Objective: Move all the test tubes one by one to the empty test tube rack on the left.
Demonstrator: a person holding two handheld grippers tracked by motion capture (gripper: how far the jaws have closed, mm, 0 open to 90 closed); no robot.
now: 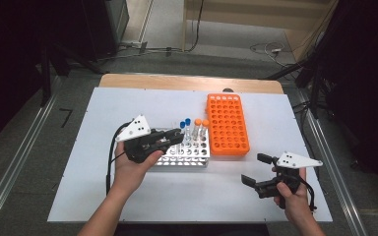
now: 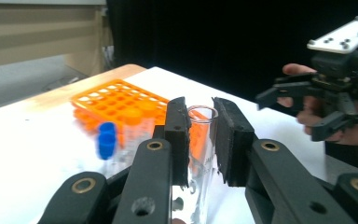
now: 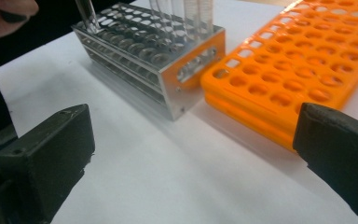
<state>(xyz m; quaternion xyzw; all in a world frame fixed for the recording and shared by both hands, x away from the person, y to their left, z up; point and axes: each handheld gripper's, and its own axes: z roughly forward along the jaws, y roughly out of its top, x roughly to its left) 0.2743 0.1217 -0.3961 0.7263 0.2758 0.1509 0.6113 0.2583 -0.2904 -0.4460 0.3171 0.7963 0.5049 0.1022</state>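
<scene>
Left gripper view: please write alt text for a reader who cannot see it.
The left tongs are shut on a clear, uncapped glass tube. Behind it stand a blurred blue-capped tube and an orange rack on the white table; the right tongs are at upper right.

My work surface is a table (image 1: 128, 196) with a white top and a bare wooden strip along its far edge. Two racks stand directly on it. Near the middle, at about eleven o'clock from the table's centre, sits the metal rack (image 1: 189, 153), a silver block of round holes holding a few upright tubes with blue and orange caps. Touching it or just beside it, at its three o'clock, lies the orange rack (image 1: 228, 125), a long plastic grid running away from me toward twelve o'clock, its holes all vacant. The near half of the top, toward six o'clock, is plain white.
</scene>
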